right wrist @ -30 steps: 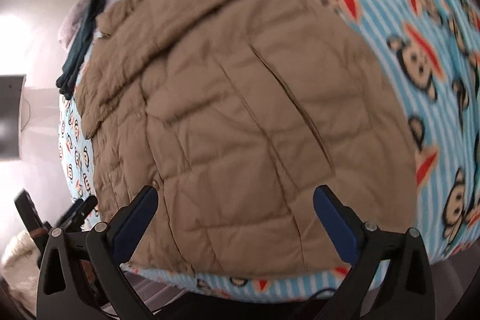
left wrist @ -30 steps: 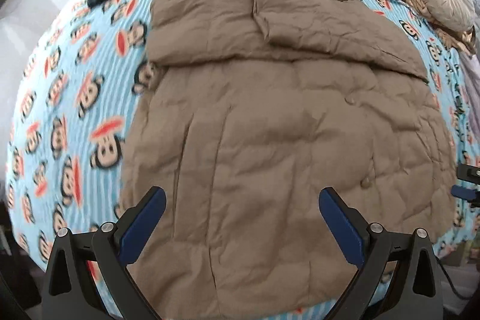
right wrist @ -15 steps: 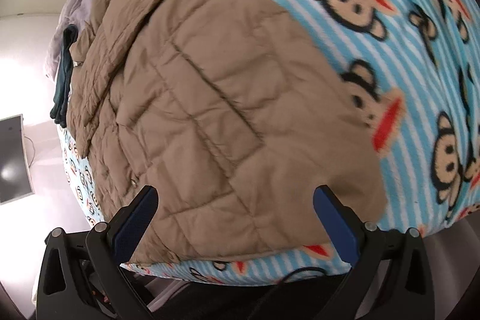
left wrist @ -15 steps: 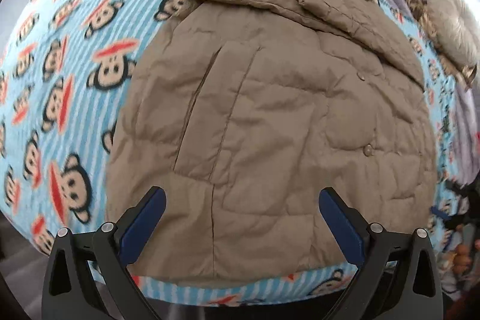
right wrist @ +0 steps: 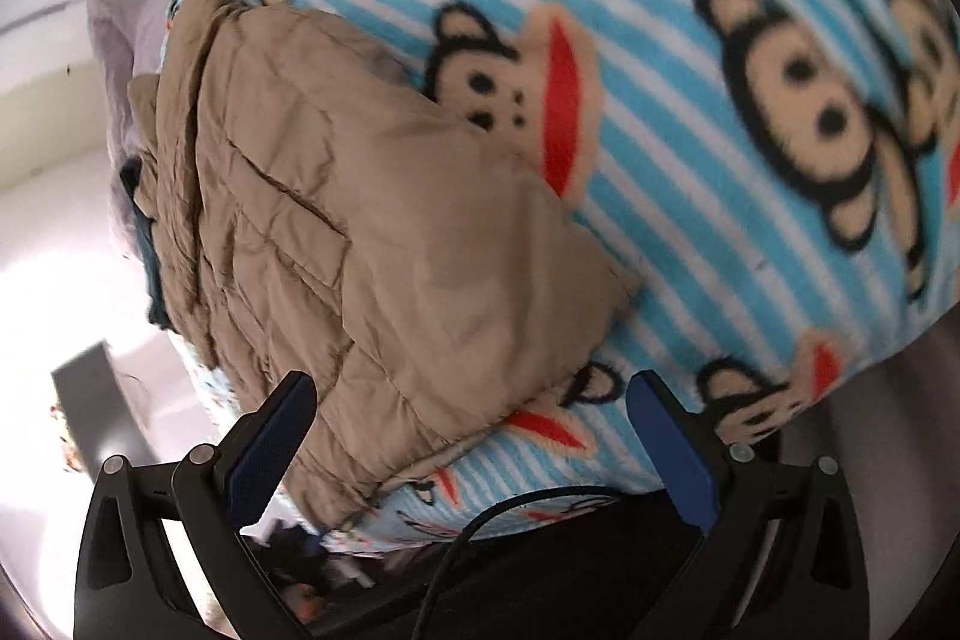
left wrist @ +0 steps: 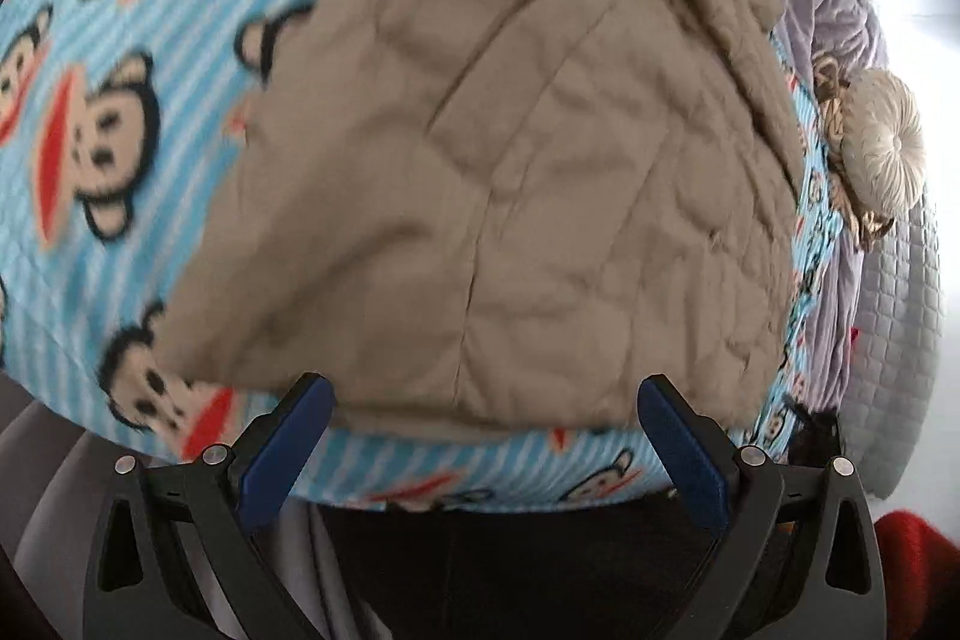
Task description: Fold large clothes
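Tan quilted jacket [left wrist: 516,172], sleeves folded in, flat on blanket

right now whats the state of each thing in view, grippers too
tan puffer jacket: lying flat on the blanket, sleeves folded in, hem near the bed edge, not gripped
monkey-print blanket: spread over the bed under the jacket
left gripper: open, empty
right gripper: open, empty
round cushion: lying beside the blanket

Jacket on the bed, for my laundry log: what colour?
Plain tan jacket, clearest in the left wrist view.
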A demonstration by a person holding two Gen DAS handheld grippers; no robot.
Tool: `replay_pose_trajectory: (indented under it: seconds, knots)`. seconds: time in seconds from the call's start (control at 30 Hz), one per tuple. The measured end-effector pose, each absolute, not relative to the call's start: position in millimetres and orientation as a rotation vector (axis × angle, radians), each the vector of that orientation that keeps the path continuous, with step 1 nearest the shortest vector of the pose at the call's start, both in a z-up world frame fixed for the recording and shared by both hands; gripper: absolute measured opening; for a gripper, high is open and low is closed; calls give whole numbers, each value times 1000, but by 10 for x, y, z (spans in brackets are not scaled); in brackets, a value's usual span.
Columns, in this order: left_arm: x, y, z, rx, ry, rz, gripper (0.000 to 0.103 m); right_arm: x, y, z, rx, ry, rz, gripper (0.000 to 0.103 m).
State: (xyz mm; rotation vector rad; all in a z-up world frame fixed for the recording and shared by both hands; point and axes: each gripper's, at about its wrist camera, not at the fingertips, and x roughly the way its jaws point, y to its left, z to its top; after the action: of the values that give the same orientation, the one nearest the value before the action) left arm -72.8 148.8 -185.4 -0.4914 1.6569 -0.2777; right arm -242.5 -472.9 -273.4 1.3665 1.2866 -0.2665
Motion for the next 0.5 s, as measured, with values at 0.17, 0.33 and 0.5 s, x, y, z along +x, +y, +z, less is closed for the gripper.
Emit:
replay_pose_trajectory:
  seconds: [0.17, 0.33, 0.5]
  knots:
    - [-769, 1408, -2080, -535, 1664, -243, 102, -2393, -4594, -2951, 1439, 1293, -220, 103]
    - [-705, 1386, -2205, -630, 1639, -214, 102, -2295, -4516, -3047, 1467, 1260, -188, 103]
    - [-857, 1532, -2074, -586, 1629, -211, 102, -2238, -4477, -3012, 1482, 1238, -162, 103]
